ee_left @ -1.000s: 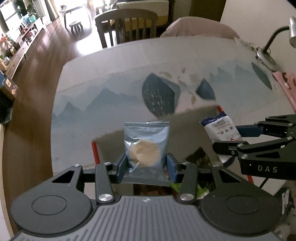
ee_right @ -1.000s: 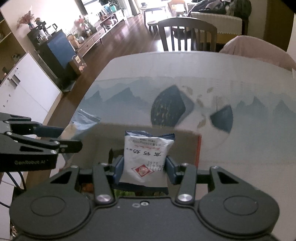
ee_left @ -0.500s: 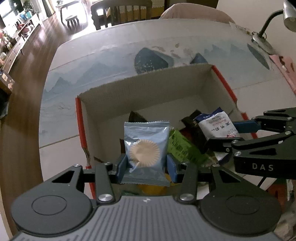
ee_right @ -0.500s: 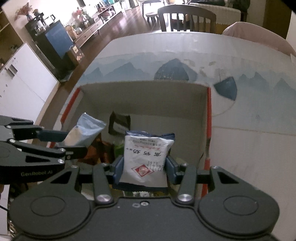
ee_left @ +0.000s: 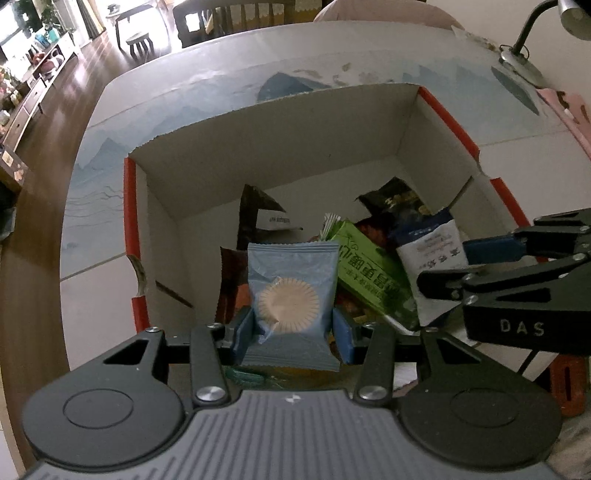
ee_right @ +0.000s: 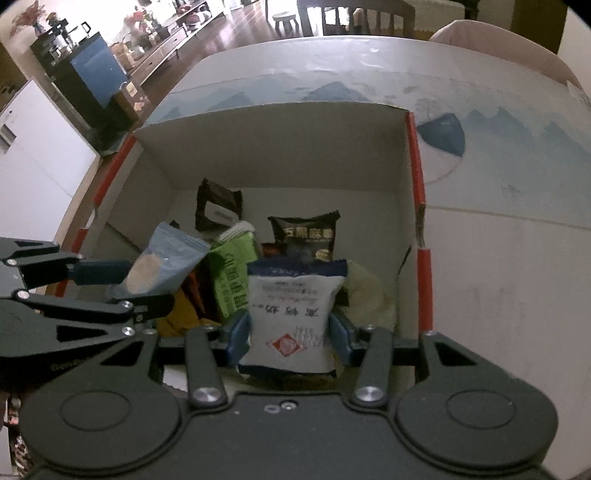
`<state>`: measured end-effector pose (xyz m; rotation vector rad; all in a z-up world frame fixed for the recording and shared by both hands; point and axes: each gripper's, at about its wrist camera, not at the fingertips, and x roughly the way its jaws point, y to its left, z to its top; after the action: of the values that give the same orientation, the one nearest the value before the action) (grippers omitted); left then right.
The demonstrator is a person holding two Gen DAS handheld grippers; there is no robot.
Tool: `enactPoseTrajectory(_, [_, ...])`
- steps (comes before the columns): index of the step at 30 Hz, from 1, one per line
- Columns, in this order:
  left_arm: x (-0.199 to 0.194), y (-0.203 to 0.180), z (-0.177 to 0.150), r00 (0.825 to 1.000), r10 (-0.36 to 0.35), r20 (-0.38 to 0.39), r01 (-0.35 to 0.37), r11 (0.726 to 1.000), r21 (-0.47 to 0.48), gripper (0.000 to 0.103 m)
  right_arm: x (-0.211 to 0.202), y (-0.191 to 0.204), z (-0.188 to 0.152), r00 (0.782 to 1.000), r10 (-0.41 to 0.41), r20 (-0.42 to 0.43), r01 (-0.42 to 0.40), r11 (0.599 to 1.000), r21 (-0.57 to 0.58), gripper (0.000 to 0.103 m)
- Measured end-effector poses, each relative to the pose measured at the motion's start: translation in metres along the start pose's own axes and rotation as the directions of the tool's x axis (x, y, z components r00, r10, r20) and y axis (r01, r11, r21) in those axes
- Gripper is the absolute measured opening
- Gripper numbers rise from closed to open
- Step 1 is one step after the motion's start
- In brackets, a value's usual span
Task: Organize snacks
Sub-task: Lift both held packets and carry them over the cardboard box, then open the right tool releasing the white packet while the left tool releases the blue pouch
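An open cardboard box (ee_left: 280, 147) with red edges stands on the table, several snack packets inside. My left gripper (ee_left: 293, 332) is shut on a light blue packet (ee_left: 291, 295) showing a round biscuit, held above the box's near left part. My right gripper (ee_right: 290, 341) is shut on a white and blue packet (ee_right: 291, 314) with a red mark, over the near right part. Each gripper shows in the other's view: the right gripper (ee_left: 461, 266) with its white packet (ee_left: 432, 254), the left gripper (ee_right: 122, 284) with its blue packet (ee_right: 162, 262). A green packet (ee_left: 373, 277) lies between them.
Black packets (ee_right: 306, 236) and a dark one (ee_right: 218, 208) stand against the box's far side. The tablecloth (ee_right: 498, 258) with a blue mountain print spreads around the box. A desk lamp (ee_left: 524, 48) stands at the far right, chairs (ee_right: 354, 16) beyond the table.
Both grippers have come down and forward over the box with their packets still held. The box's inside and its packets, hidden before, now fill both views.
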<state>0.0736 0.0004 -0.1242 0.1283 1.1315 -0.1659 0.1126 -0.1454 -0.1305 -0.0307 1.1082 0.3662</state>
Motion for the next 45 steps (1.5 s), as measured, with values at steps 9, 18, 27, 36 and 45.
enactPoseTrajectory(9, [0.004, 0.001, -0.006, 1.000, 0.003, 0.012, -0.003, 1.000, -0.001, 0.046, -0.004, -0.002, -0.002, 1.000, 0.007, 0.012, -0.007, 1.000, 0.022, 0.047])
enactPoseTrajectory(18, [-0.008, 0.007, -0.012, 0.999, -0.001, 0.042, 0.003, 0.999, -0.043, 0.056, -0.026, 0.001, -0.008, 0.996, 0.051, 0.070, -0.053, 0.998, 0.028, 0.055])
enactPoseTrajectory(27, [-0.035, 0.014, -0.023, 0.995, -0.006, 0.097, 0.012, 0.998, -0.065, 0.061, -0.060, 0.006, -0.021, 0.986, 0.076, 0.145, -0.080, 0.996, 0.026, 0.068])
enactPoseTrajectory(36, [-0.071, 0.022, -0.033, 0.987, -0.036, 0.158, 0.049, 0.996, -0.079, 0.066, -0.087, 0.009, -0.034, 0.970, 0.095, 0.222, -0.105, 0.994, 0.035, 0.085])
enactPoseTrajectory(45, [-0.102, 0.024, -0.047, 0.969, -0.013, 0.248, 0.031, 0.997, -0.071, 0.070, -0.108, 0.030, -0.043, 0.949, 0.094, 0.300, -0.090, 0.996, -0.028, 0.096])
